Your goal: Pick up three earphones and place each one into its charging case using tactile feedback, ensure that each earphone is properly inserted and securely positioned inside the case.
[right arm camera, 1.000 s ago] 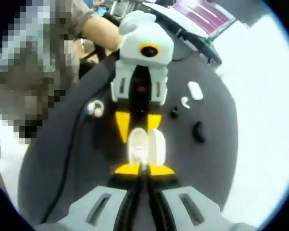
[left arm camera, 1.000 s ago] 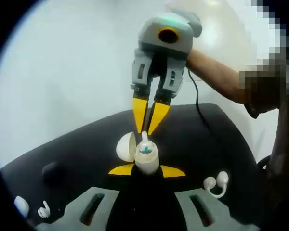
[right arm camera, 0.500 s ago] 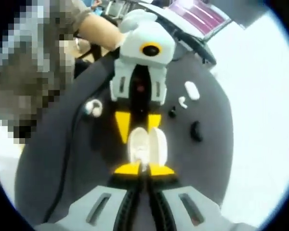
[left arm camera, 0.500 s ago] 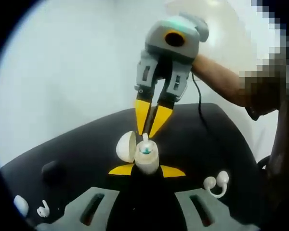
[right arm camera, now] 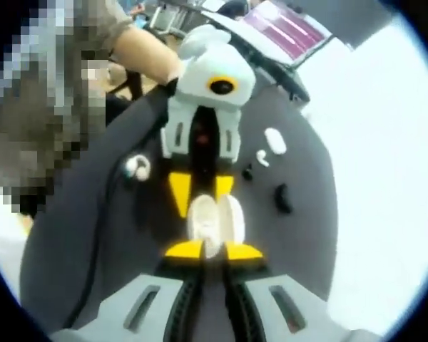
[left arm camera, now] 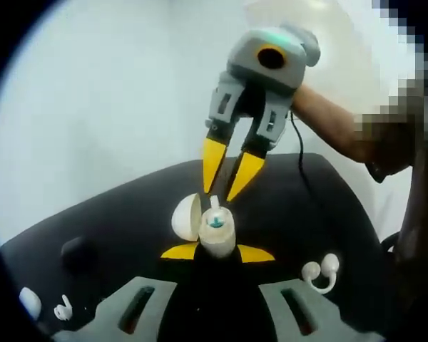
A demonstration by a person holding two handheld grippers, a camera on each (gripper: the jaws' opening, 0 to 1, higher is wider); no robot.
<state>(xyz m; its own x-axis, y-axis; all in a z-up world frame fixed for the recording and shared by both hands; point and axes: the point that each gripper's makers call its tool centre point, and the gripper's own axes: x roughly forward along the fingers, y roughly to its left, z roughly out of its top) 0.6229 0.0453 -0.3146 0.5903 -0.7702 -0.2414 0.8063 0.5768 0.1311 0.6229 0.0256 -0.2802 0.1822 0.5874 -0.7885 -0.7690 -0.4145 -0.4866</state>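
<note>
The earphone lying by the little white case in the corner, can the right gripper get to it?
Probably yes. The right gripper hangs open above the mat, and the earphone lies in the open beside the small white case, nothing between.

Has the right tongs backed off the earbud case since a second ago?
Yes. In the left gripper view the right tongs has lifted up and away from the open charging case, which stays put in the left tongs, and now stands open.
</note>
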